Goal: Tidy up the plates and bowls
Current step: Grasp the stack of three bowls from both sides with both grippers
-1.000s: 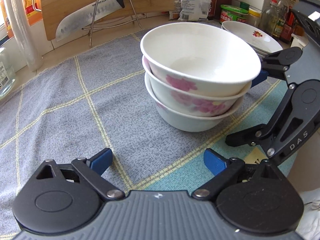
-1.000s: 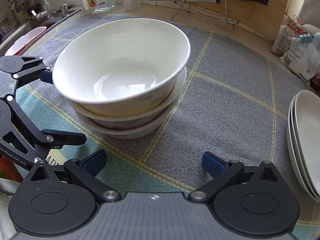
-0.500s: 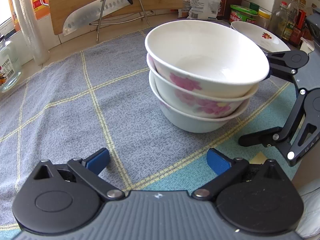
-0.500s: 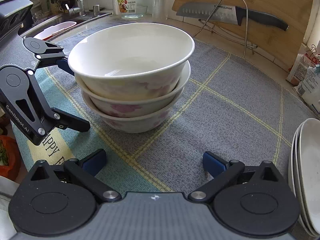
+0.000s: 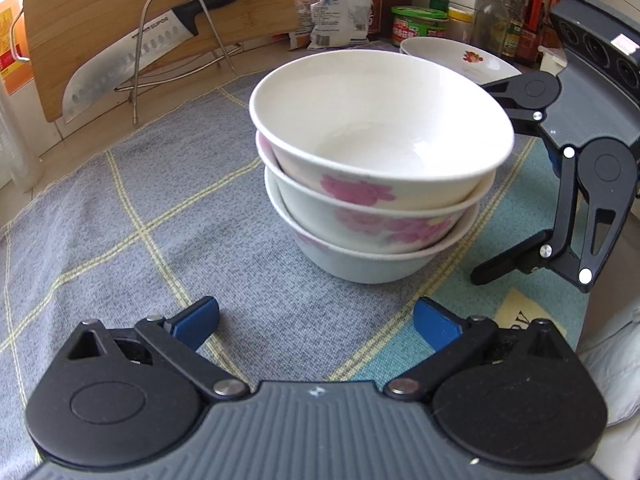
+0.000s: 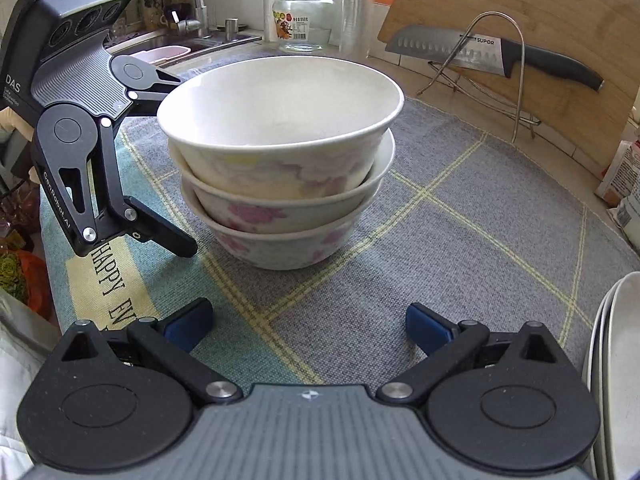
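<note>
Three white bowls with pink flowers (image 5: 376, 184) stand stacked on a grey checked cloth (image 5: 160, 208). My left gripper (image 5: 316, 318) is open, its blue pads low over the cloth in front of the stack with nothing between them. My right gripper (image 6: 306, 326) is open too, facing the same stack (image 6: 280, 184) from the other side. Each gripper shows in the other's view beside the bowls, one black finger (image 5: 504, 260) low and one near the top rim, apart from the stack. A pile of white plates (image 6: 616, 360) lies at the right edge, its top plate (image 5: 460, 58) showing a red flower.
A knife (image 5: 160, 44) rests on a wire rack (image 6: 496, 64) against a wooden cutting board (image 6: 520, 8) at the back. Packets (image 5: 336, 12), jars and bottles (image 5: 516, 12) crowd the far corner. A glass jar (image 6: 304, 20) and a sink (image 6: 168, 46) lie beyond the cloth.
Both cameras have tilted and rolled, so the bowl stack now shows more from the side. The bowls and plates have not moved. Both grippers stay open.
</note>
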A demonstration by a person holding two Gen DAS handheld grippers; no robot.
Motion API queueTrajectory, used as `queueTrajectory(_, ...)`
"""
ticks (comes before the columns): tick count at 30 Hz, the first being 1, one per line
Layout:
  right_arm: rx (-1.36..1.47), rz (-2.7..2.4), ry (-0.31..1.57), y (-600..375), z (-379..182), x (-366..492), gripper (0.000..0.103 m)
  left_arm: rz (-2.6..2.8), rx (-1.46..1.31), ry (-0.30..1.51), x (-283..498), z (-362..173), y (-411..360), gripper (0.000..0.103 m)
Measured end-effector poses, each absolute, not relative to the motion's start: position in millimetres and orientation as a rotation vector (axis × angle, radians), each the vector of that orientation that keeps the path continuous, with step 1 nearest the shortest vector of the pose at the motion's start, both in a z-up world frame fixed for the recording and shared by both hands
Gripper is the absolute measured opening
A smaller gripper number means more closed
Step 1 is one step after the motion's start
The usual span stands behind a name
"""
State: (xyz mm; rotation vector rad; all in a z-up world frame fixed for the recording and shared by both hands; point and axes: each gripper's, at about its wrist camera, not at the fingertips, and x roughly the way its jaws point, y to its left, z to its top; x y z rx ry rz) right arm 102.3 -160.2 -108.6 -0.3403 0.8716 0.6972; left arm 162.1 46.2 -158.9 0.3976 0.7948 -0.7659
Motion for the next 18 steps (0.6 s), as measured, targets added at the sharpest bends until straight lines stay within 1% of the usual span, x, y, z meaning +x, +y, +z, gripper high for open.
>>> queueTrajectory(4,-0.386,0.703,0.914,-151.9,-104.0,111.1,0.103,-0.866,0.476,0.735,167.4,-156.6,43.7,0.099)
queueTrajectory(6,-0.415,0.703,0.914,-147.7,-100.8,112.7,0.103,-0.912,0.497,0.713,171.3,-154.2,43.8,0.095)
queueTrajectory(9,-0.451,0.717,0.897,-141.5,-96.1,114.5,0.103,-0.980,0.530,0.695,176.5,-150.8,43.3,0.094)
queueTrajectory(12,-0.468,0.746,0.883,-137.8,-92.9,117.6,0.103,-1.041,0.561,0.685,180.0,-147.7,42.8,0.089)
queueTrajectory(14,-0.479,0.768,0.874,-135.7,-91.7,121.9,0.103,-1.076,0.571,0.688,182.4,-147.2,42.3,0.088)
queueTrajectory(17,-0.493,0.803,0.866,-134.3,-89.4,126.9,0.101,-1.120,0.602,0.681,183.5,-148.2,38.5,0.087)
queueTrajectory(18,-0.497,0.816,0.864,-134.2,-89.0,128.7,0.099,-1.129,0.618,0.675,183.0,-148.4,37.0,0.084)
